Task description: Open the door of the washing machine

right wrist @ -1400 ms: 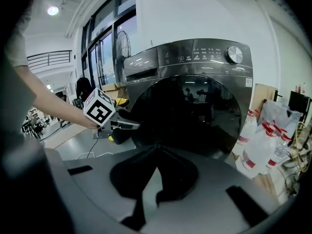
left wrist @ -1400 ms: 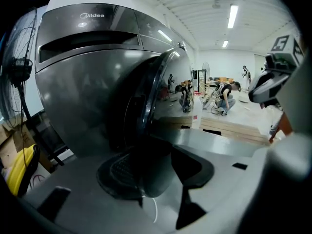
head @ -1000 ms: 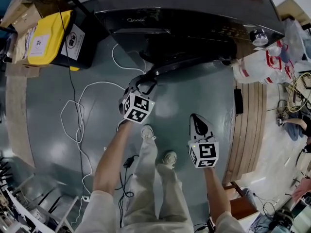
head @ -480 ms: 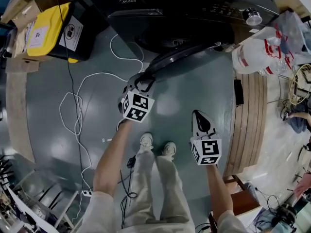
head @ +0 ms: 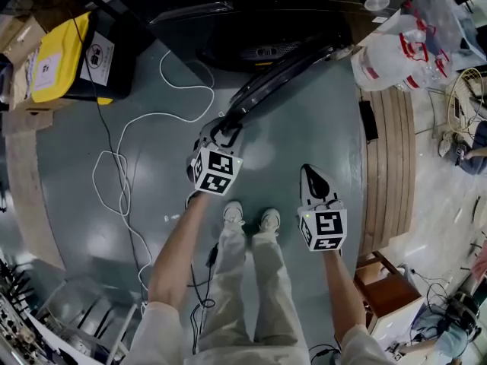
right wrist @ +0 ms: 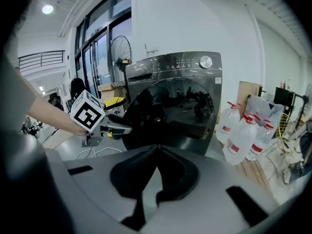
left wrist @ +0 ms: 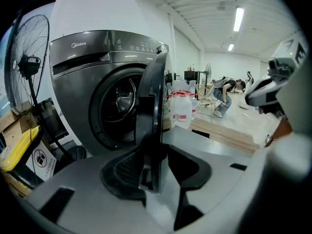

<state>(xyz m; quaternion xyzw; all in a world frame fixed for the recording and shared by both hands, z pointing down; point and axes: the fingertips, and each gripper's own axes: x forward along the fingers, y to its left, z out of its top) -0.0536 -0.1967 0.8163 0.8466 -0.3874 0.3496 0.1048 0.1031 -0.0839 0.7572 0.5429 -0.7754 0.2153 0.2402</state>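
Dark grey metal covers the washing machine (head: 251, 17), which stands at the top of the head view on the grey-green floor (head: 76, 196). Its round door (head: 281, 74) is already swung well out from the front. The hinge side stays near the machine, toward the water bottles (head: 396, 52), and the free edge points toward my feet. In the left gripper view I see the open drum (left wrist: 117, 101) just to the left of the door.

My left hand-held gripper (head: 223, 130) has the free edge of the door between its jaws. The jaws have just been closing, and now they grip the rim from both sides at about half of their width.

My right hand-held gripper (right wrist: 155, 149) hangs apart from the door, over bare floor beside my shoes (head: 232, 213). Its jaws are together at the tips and hold nothing.

Further out, a white cable (head: 144, 128) lies in loops on the floor at the left. A yellow box (head: 57, 59) stands next to the machine, and wooden boards (head: 388, 173) lie at the right.
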